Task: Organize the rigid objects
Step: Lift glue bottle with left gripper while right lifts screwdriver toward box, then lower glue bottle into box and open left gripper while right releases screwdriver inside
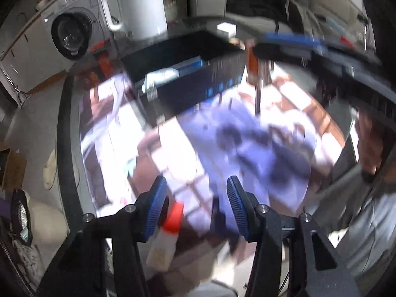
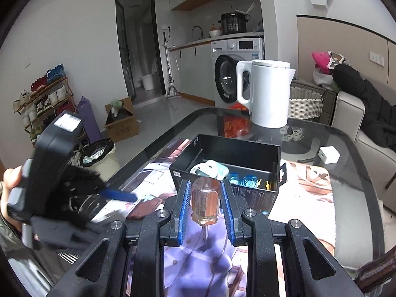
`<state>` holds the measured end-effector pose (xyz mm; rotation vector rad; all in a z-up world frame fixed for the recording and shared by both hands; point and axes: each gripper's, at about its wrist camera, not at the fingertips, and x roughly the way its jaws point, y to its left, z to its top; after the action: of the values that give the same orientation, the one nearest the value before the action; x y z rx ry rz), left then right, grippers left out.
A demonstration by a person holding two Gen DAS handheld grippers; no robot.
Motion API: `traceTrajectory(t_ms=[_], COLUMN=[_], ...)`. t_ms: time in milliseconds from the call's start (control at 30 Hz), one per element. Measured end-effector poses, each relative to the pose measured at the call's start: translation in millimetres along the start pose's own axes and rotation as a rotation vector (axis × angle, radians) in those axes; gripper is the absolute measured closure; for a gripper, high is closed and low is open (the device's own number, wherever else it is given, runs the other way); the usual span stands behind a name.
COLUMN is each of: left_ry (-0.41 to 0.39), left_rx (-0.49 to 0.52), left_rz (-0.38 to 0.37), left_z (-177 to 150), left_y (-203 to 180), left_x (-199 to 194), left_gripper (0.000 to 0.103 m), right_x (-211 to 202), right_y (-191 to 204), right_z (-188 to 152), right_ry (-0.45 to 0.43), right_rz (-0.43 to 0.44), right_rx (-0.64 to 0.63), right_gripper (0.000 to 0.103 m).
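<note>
Screwdriver (image 2: 205, 201) upright between right gripper (image 2: 206, 212) fingers.

Left wrist view: high over the glass table (image 1: 74, 128), tilted down, blurred, facing far toward the black box (image 1: 188, 84) and white kettle (image 1: 141, 7).

Right wrist view: low and near, looking level across the table (image 2: 351, 198) at the box (image 2: 230, 165) close ahead, kettle (image 2: 267, 94) and washing machine (image 2: 235, 57) beyond.

Both views share all four.
</note>
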<state>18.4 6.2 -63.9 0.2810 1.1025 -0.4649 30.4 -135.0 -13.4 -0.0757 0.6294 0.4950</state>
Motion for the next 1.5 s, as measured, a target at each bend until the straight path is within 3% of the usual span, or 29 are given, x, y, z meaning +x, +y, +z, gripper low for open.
traceTrajectory(t_ms=[133,300,400,500,633,767,933,1067,1200,1500], left_ry=[0.071,0.123,0.132,0.109,-0.015,-0.295,-0.566,-0.647,-0.665,-0.681], left_rx=[0.023,-0.042,-0.063,-0.052,-0.08,-0.107,-0.112,-0.108,-0.112,-0.175], left_rz=[0.039,0.052,0.018,0.066,0.071,0.086,0.119,0.116,0.104,0.102], left_z=[-23,-40,-42,-36,-17,4,20,34,44,71], left_y=[4,23,23,15,8,1,-3,-2,6,23], left_x=[8,16,23,22,0,-57,-104,-110,-107,-99], left_gripper=[0.052,0.053,0.082,0.084,0.084,0.084,0.084,0.084,0.084,0.084], right_x=[9,17,19,17,16,10,-6,-20,-30,-26], right_y=[4,12,16,18,17,17,19,19,19,12], right_z=[-3,-10,-10,-11,-12,-8,3,13,23,54], right_ry=[0.03,0.072,0.079,0.076,0.079,0.048,-0.036,-0.103,-0.159,-0.192], right_rz=[0.018,0.035,0.038,0.038,0.042,0.034,0.028,0.011,-0.007,-0.011], right_rx=[0.006,0.006,0.007,0.004,0.016,0.008,-0.011,-0.022,-0.033,0.001], right_gripper=[0.079,0.079,0.079,0.079,0.079,0.079,0.079,0.079,0.079,0.079])
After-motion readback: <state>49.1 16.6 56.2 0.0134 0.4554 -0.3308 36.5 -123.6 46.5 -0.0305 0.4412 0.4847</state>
